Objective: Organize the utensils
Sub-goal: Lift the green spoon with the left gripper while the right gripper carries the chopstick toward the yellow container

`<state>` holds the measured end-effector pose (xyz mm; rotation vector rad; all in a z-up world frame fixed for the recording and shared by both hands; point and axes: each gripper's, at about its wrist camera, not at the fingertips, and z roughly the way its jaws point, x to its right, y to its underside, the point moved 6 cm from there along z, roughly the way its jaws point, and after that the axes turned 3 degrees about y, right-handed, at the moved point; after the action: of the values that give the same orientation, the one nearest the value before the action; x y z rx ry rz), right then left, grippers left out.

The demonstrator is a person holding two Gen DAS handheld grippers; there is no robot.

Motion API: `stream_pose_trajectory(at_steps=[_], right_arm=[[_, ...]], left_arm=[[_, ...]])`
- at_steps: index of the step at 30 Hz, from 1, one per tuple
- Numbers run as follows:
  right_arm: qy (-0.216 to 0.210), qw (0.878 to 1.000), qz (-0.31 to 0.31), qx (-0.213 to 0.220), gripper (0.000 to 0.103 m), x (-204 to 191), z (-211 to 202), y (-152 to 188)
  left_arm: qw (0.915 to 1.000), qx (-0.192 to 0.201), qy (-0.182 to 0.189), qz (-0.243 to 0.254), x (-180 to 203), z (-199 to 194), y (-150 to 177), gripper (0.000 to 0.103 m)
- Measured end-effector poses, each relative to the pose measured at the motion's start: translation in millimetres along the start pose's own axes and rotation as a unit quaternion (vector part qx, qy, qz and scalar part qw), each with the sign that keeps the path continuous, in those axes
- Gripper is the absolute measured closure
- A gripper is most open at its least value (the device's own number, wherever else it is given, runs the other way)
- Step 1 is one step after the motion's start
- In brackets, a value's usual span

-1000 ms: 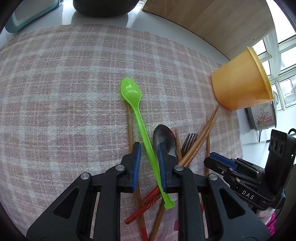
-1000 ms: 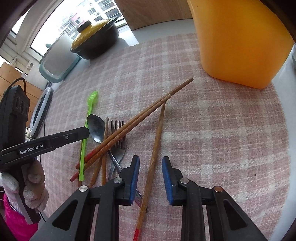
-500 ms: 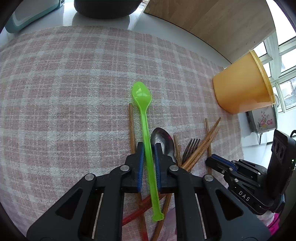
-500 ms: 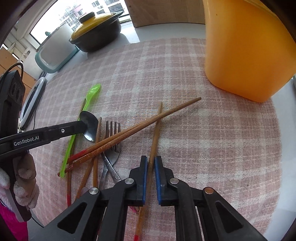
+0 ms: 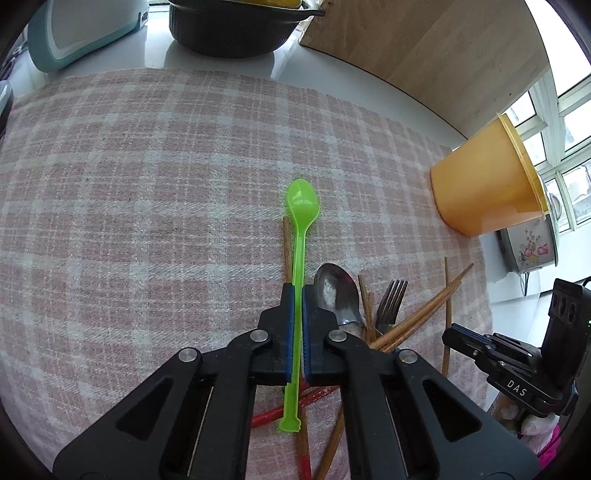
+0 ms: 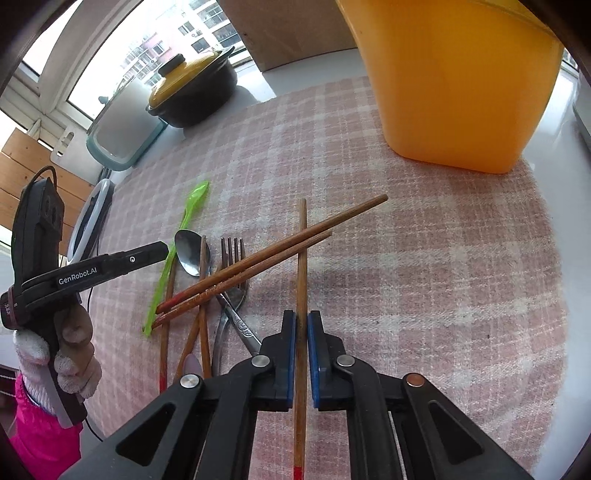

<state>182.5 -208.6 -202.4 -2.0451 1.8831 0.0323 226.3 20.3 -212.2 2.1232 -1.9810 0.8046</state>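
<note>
Each utensil runs lengthwise between its own pads

The left hand-held gripper (image 5: 297, 325) is clamped on the green spoon (image 5: 300, 229), bowl pointing straight ahead; the right hand-held gripper (image 6: 302, 347) is pinched on one chopstick (image 6: 302, 258), tip forward toward the orange container (image 6: 454, 81) standing just beyond on the cloth-covered surface (image 6: 424, 266)

Lay on the cloth (image 5: 147, 192) at lower centre of the left wrist view: plastic spoon (image 5: 299, 236) pointing up-frame, metal spoon (image 5: 338, 291), fork (image 5: 391, 302) and crossed chopsticks (image 5: 421, 314) just to its right. Stood at the right edge: tub (image 5: 480, 192). Sat beyond the cloth, on the counter (image 5: 155, 55) at top: pot (image 5: 236, 33).
</note>
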Motion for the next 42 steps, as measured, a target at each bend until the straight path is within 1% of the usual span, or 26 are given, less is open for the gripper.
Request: stream_pose_trajectory(at_steps=[3, 4, 5, 6, 7, 9, 12, 14, 17, 18, 21, 22, 23, 27, 31, 33, 39, 42], right_arm=[[-0.004, 1.0, 0.008, 0.0, 0.099, 4.8, -3.4, 2.6], [-0.004, 1.0, 0.007, 0.001, 0.099, 5.9, -4.6, 3.9], [-0.002, 1.0, 0.005, 0.003, 0.099, 6.4, -6.0, 4.5], [0.002, 1.0, 0.002, 0.004, 0.099, 6.8, -7.2, 5.1], [0.005, 1.0, 0.0, 0.005, 0.099, 7.6, -8.3, 5.8], [0.008, 1.0, 0.0, 0.006, 0.099, 9.1, -9.2, 5.9], [0.01, 1.0, 0.001, 0.008, 0.099, 9.4, -9.9, 6.4], [0.011, 1.0, 0.0, 0.009, 0.099, 9.0, -10.9, 7.3], [0.013, 1.0, -0.001, 0.01, 0.099, 10.3, -12.2, 8.9], [0.014, 1.0, -0.001, 0.01, 0.099, 10.7, -12.6, 8.8], [0.015, 1.0, 0.0, 0.012, 0.099, 12.4, -13.4, 9.0], [0.016, 1.0, 0.001, 0.012, 0.099, 13.3, -13.7, 9.5], [0.017, 1.0, 0.0, 0.013, 0.099, 14.0, -14.1, 9.5], [0.022, 1.0, -0.001, 0.018, 0.099, 16.9, -16.9, 8.1], [0.032, 0.999, 0.004, 0.025, 0.099, 23.7, -20.1, 5.0], [0.037, 0.999, 0.011, 0.029, 0.099, 29.9, -22.4, 1.9], [0.032, 0.998, 0.024, 0.056, 0.099, 39.5, -42.1, -5.7], [0.04, 0.996, 0.017, 0.076, 0.099, 39.6, -55.7, -6.8]], left_arm=[[1.0, 0.004, 0.0, 0.001, 2.6, -1.2, -6.6, 0.101], [0.9999, 0.007, -0.01, 0.009, 5.7, 0.2, -11.7, 0.095], [0.9996, 0.008, -0.021, 0.015, 6.3, 0.3, -16.4, 0.083], [0.9994, 0.008, -0.028, 0.017, 7.4, 1.3, -21.3, 0.079], [0.9993, 0.007, -0.032, 0.02, 9.9, 3.5, -25.4, 0.077], [0.9985, -0.001, -0.044, 0.032, 13.4, 9.5, -35.6, 0.077], [0.9962, -0.018, -0.062, 0.059, 22.7, 21.6, -47.4, 0.073], [0.9933, -0.028, -0.084, 0.073, 29.2, 32.2, -52.8, 0.062], [0.9882, -0.042, -0.115, 0.092, 34.5, 47.2, -56.2, 0.062], [0.9866, -0.038, -0.123, 0.101, 36.5, 48.6, -58.1, 0.062], [0.985, -0.036, -0.128, 0.11, 39.2, 52.4, -63.1, 0.064], [0.9846, -0.032, -0.132, 0.11, 40.8, 54.3, -66.3, 0.073], [0.9842, -0.029, -0.136, 0.11, 39.6, 54.4, -68.4, 0.079], [0.9894, -0.023, -0.114, 0.087, 34.4, 51.7, -76.2, 0.079], [0.9925, 0.003, -0.098, 0.072, 18.9, 30.7, -86.4, 0.079], [0.9935, 0.02, -0.089, 0.068, 16.9, 17.0, -91.0, 0.079], [0.9924, 0.071, -0.059, 0.082, 34.0, -31.6, -88.7, 0.079], [0.9903, 0.092, -0.05, 0.092, 46.7, -46.6, -87.0, 0.079]])
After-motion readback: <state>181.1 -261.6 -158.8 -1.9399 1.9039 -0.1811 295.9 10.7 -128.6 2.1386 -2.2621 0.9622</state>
